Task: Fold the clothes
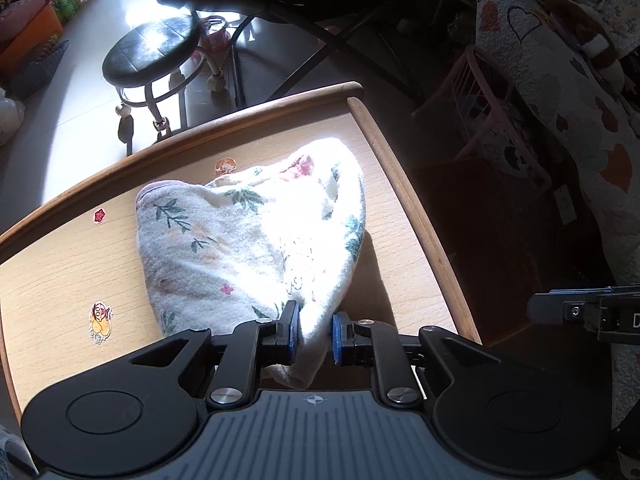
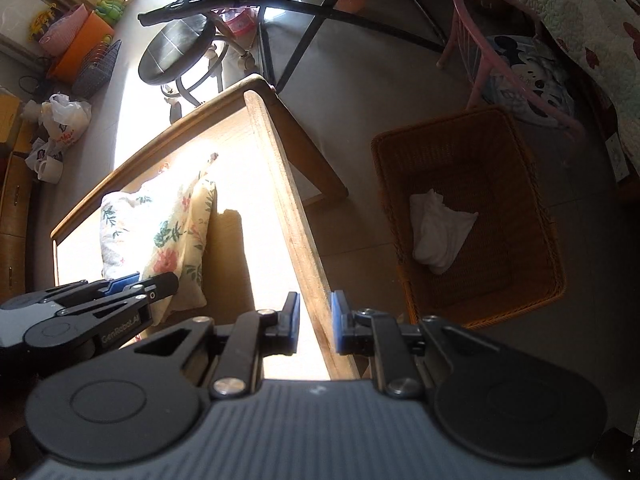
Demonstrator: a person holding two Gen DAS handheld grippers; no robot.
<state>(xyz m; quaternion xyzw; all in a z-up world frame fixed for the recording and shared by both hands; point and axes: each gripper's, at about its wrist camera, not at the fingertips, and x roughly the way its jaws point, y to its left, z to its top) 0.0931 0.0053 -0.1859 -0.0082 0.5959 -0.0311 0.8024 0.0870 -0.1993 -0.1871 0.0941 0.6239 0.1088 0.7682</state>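
A white floral garment (image 1: 248, 236) lies bunched on the wooden table (image 1: 60, 280). My left gripper (image 1: 314, 330) is shut on its near edge, with cloth pinched between the blue pads and hanging below them. In the right wrist view the same garment (image 2: 160, 228) is lifted at its near end by the left gripper (image 2: 120, 284). My right gripper (image 2: 314, 320) is open and empty, above the table's right edge (image 2: 296, 216). Its tip shows at the right of the left wrist view (image 1: 560, 312).
A wicker basket (image 2: 540, 280) on the floor right of the table holds a folded white cloth (image 2: 440, 232). A round black stool (image 1: 152, 52) stands beyond the table. A pink chair (image 2: 500, 64) and a quilted cover (image 1: 560, 100) are at the right.
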